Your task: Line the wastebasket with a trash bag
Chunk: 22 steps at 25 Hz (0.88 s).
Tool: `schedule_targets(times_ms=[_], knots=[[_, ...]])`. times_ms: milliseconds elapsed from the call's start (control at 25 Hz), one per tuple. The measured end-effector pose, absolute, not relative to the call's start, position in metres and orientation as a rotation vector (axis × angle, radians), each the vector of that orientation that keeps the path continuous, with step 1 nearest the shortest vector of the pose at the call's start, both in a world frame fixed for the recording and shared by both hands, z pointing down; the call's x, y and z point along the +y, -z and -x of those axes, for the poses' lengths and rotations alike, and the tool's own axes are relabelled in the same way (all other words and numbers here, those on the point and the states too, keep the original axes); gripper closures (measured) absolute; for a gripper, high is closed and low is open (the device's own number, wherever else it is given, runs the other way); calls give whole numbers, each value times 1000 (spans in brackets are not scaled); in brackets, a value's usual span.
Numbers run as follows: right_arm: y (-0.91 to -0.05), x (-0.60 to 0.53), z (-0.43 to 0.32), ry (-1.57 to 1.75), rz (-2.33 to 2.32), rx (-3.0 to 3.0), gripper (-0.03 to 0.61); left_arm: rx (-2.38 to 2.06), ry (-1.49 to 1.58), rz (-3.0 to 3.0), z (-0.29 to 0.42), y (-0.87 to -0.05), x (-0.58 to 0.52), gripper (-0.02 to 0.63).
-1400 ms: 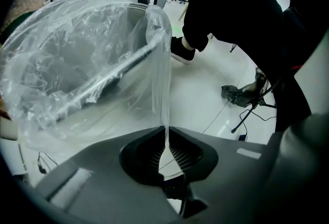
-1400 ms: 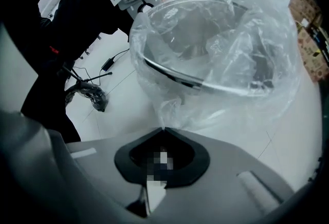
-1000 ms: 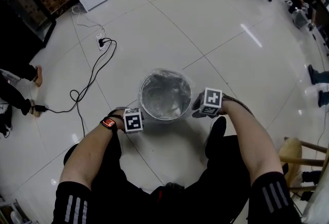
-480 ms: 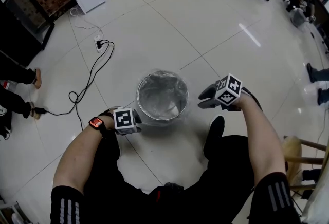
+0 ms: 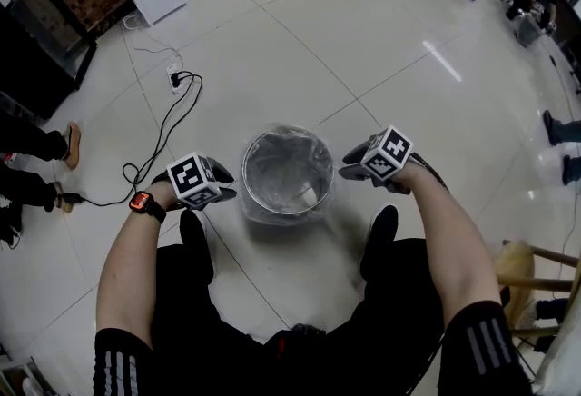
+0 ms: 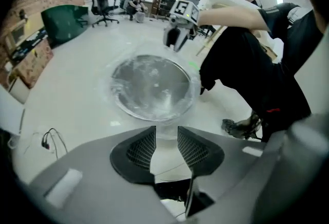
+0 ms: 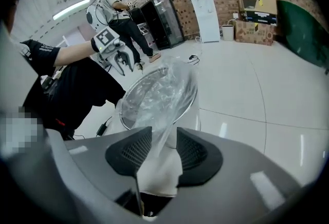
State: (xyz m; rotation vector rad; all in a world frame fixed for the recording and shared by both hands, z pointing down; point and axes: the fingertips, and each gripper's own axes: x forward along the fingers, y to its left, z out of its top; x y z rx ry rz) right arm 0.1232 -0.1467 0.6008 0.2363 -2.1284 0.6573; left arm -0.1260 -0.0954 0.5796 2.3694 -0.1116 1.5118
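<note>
The left hand-held gripper is hovering left of the wastebasket, jaws apart and empty. The right hand-held gripper, right of it, has just been closing its jaws, which are loosely straddling the trash bag.

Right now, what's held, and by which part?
Nothing is clamped. The left gripper is empty; loose film of the trash bag runs between the jaws of the right gripper, which have just been closing but stand apart.

Head camera looks steeply down past my arms at the wastebasket. Both gripper cameras ride right behind my jaws, low and close, facing across that shared basket: left catches the right gripper, right catches the left gripper.
</note>
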Motion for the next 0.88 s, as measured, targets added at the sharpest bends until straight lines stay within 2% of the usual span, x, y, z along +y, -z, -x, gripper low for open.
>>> schedule_targets(times_ms=[40,120,200,640,800,880], knots=[[-604,-147,-122,-650,-235,-2120,428,-194,-1495,-2375,132,-579,-111,488],[-608,-147,-121,-635,-228,-2105,518,-339,-1455,-2367,143,-582,-138,488],[-612,-151,-121,-629,-236,-2085,571,-449,-1406,-2353,151,-588,-159,488],[-633,-188,-131,-619,-413,-2004,572,-862,-897,-2377,126,-577,-272,497],[-638,-193,-123,-614,-411,-2003,572,-673,-682,-2363,98,-573,-284,483],[-637,-196,-120,-608,-398,-2014,572,-511,-672,-2376,83,-575,-276,440]])
